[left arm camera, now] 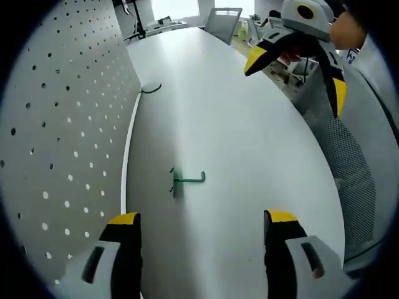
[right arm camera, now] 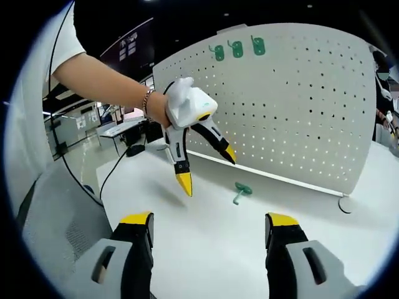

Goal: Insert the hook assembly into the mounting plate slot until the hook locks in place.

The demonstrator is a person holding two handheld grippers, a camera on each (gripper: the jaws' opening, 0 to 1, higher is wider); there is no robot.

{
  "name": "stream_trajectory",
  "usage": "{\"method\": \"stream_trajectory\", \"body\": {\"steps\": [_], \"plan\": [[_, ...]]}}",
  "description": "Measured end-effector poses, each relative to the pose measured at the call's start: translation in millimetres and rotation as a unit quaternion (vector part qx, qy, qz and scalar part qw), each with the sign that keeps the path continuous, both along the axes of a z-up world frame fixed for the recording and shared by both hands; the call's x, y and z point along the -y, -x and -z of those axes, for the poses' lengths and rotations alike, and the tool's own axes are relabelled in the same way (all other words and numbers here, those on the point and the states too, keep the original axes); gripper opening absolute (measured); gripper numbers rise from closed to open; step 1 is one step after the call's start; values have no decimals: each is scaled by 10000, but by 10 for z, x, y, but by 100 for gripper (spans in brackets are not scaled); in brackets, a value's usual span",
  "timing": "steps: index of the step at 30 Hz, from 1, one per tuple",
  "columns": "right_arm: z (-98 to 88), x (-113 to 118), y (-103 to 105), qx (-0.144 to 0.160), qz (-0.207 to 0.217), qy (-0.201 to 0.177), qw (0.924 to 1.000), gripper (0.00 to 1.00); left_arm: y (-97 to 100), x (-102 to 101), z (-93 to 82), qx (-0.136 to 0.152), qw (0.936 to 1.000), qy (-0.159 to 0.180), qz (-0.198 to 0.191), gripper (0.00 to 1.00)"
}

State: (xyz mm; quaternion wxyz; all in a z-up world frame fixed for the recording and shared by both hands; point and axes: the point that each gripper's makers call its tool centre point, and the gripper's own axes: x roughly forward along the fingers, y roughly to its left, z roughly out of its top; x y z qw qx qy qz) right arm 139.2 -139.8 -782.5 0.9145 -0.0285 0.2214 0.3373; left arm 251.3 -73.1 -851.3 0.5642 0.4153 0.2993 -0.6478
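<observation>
Left gripper view: I've got the green hook [left arm camera: 186,180] lying flat on the white table [left arm camera: 237,131], dead ahead between my own jaws and a little beyond their tips.
Left gripper [left arm camera: 202,219]: jaws spread wide, holding nothing.
Right gripper [right arm camera: 209,219]: jaws apart too, empty, hanging above the table edge.
Hook axis: in the left gripper view its arm runs across my line of reach, with the backplate end toward the pegboard [left arm camera: 56,124].
Pegboard: stands upright just beside the hook; in the right gripper view I see three green hooks [right arm camera: 237,48] already mounted near its top edge.
Nearer hand: the left one, I judge; in the right gripper view it hovers just beside the hook.
Slot: which hole is the target I can't tell; the fisheye blurs the rows.
</observation>
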Motion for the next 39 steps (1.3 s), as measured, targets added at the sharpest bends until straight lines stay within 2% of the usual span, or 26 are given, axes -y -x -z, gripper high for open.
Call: {"method": "stream_trajectory", "body": {"steps": [6,8,17,27,39], "plan": [[8,5,2,-21,8,-18,10000,70,-70,98,49,23,9998,-125,157,82],[8,3,3,-18,0,-21,10000,70,-51,140,48,-50,9997,-117,197,82],[3,7,7,-7,15,6,10000,70,-33,170,165,-57,9977,-393,550,81],[16,22,-2,-17,43,23,10000,69,-46,192,243,-233,9971,-460,555,81],[18,52,-21,0,104,35,9999,69,-58,214,333,-255,9960,-614,592,81]]}}
